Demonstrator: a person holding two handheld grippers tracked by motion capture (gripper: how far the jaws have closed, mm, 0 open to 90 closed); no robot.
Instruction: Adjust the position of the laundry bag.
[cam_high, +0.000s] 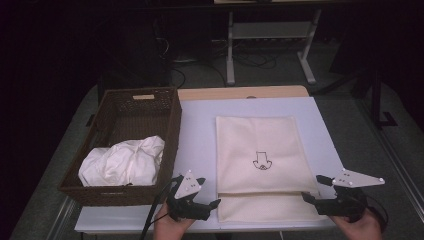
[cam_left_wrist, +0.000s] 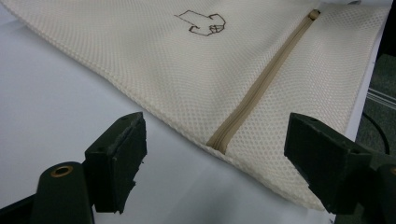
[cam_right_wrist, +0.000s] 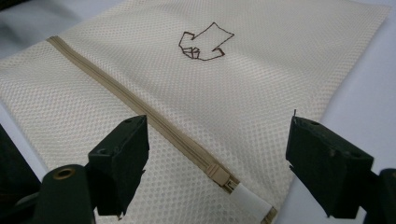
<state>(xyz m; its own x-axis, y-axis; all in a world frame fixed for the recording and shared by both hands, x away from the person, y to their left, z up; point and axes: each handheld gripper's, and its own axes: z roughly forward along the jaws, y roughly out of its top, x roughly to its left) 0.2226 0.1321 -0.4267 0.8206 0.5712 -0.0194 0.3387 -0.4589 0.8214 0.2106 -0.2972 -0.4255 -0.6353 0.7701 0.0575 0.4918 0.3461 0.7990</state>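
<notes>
Mesh laundry bag (cam_high: 256, 150), cream with a small brown outline drawing (cam_high: 260, 162), lies flat on the white table top (cam_high: 197, 130), just right of the brown wicker basket (cam_high: 170, 117) that holds a crumpled white cloth (cam_high: 124, 162). Its tan zipper (cam_high: 265, 193) runs across the bag's near end. The left gripper (cam_high: 202, 192) sits off the bag's near left corner, jaws spread wide with nothing between them, aimed at the zipper's end. The right gripper (cam_high: 314, 187) sits at the bag's near right corner, jaws likewise spread and empty, over the zipper's white pull tab (cam_right_wrist: 250, 199).
</notes>
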